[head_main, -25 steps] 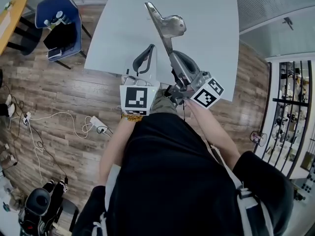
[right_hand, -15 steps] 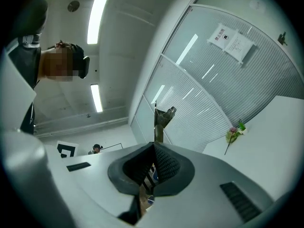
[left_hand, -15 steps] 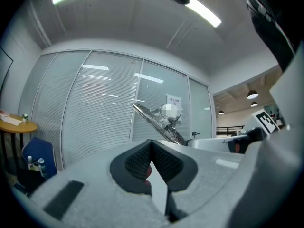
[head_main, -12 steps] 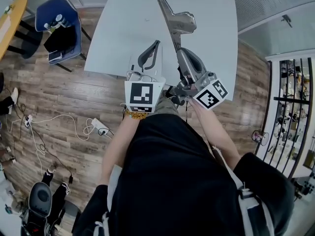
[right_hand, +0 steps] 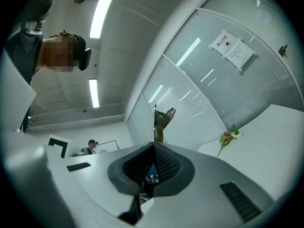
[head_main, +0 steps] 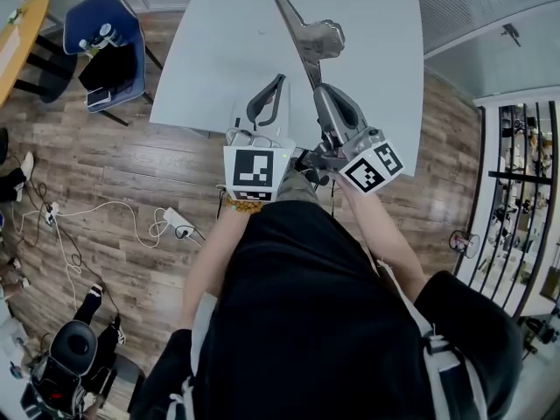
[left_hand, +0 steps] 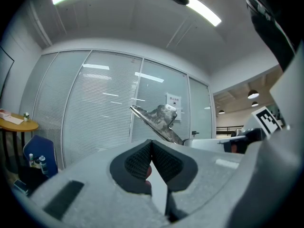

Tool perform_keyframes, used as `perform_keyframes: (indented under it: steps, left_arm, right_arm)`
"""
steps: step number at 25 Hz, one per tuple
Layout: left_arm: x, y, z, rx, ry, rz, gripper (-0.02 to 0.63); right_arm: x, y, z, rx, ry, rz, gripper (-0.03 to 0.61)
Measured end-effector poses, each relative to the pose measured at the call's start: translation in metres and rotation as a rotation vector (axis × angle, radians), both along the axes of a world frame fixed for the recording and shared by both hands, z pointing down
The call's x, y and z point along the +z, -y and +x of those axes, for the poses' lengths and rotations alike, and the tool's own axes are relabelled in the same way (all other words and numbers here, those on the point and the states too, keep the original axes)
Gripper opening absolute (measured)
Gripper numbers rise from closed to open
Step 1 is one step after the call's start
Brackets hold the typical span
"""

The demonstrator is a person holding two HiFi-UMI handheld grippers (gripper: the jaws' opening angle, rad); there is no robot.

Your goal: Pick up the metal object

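The right tongs (head_main: 315,86) clamp the lower end of a long grey metal object (head_main: 306,35) with a broad bent head. It sticks out beyond their tips, held up above the white surface (head_main: 219,33). The left tongs (head_main: 278,80), just left of them, are pressed together on nothing. Well left of both, a blue chair (head_main: 118,46) stands on the wooden floor (head_main: 105,173), where white cables (head_main: 131,226) trail.

Both forearms (head_main: 208,265) reach forward, side by side. The left claw (left_hand: 151,145) has its jaws pressed together with nothing between them. The right claw (right_hand: 153,148), just beside it, is clamped on the metal object (right_hand: 161,120).
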State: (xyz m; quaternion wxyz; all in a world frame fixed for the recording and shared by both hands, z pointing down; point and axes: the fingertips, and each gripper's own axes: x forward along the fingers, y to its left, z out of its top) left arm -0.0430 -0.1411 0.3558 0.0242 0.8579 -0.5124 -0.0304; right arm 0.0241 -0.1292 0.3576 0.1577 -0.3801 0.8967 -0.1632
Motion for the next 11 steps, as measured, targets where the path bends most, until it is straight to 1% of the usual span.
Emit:
perform_keyframes:
  steps: [11]
  left_arm:
    - [0.0059,-0.0086,0.0019,0.008,0.003,-0.013,-0.002]
  right_arm:
    - [0.0031,-0.0029,0.0082,0.014,0.039,-0.035,-0.005]
